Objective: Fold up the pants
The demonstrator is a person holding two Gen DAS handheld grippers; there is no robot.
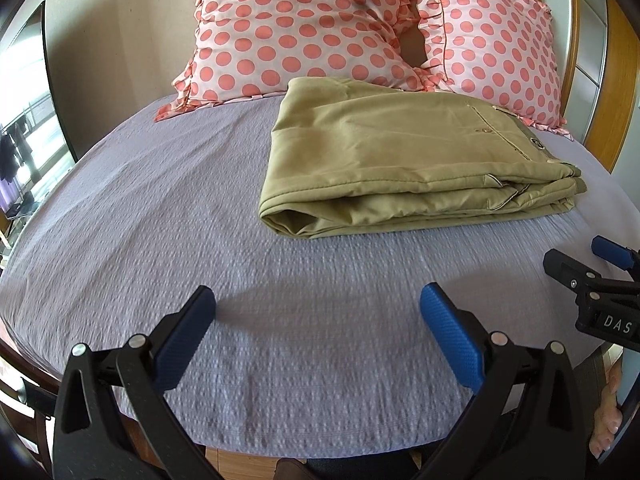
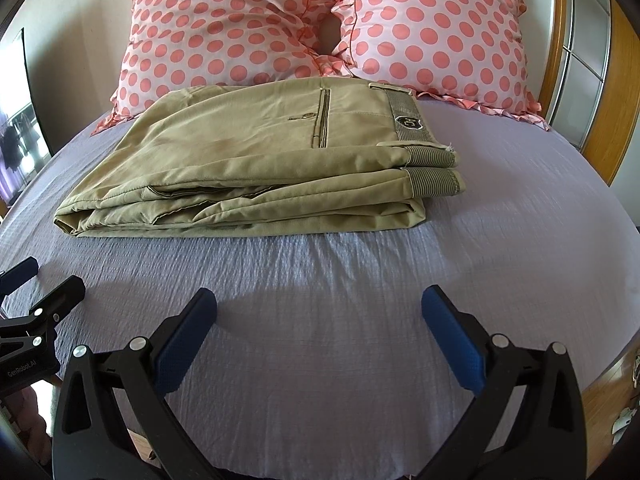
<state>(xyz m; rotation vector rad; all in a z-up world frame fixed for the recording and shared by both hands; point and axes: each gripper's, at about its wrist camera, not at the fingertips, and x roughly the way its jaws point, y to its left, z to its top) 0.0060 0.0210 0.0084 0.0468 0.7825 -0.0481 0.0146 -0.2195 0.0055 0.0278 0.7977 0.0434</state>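
Khaki pants point(image 1: 404, 160) lie folded in a flat stack on the lilac bed sheet point(image 1: 160, 208), waistband to the right; they also show in the right wrist view point(image 2: 256, 168). My left gripper point(image 1: 318, 300) is open and empty, low over the sheet near the bed's front edge, well short of the pants. My right gripper point(image 2: 320, 300) is open and empty, also over bare sheet in front of the pants. Each gripper shows at the edge of the other's view: the right one point(image 1: 576, 260) and the left one point(image 2: 44, 276).
Two pink polka-dot pillows point(image 2: 224, 28) point(image 2: 436, 32) lean against the wall behind the pants. A wooden headboard frame point(image 2: 616, 80) runs along the right. A dark screen and window point(image 1: 32, 120) stand at the left. The bed's front edge point(image 1: 280, 440) is just below my grippers.
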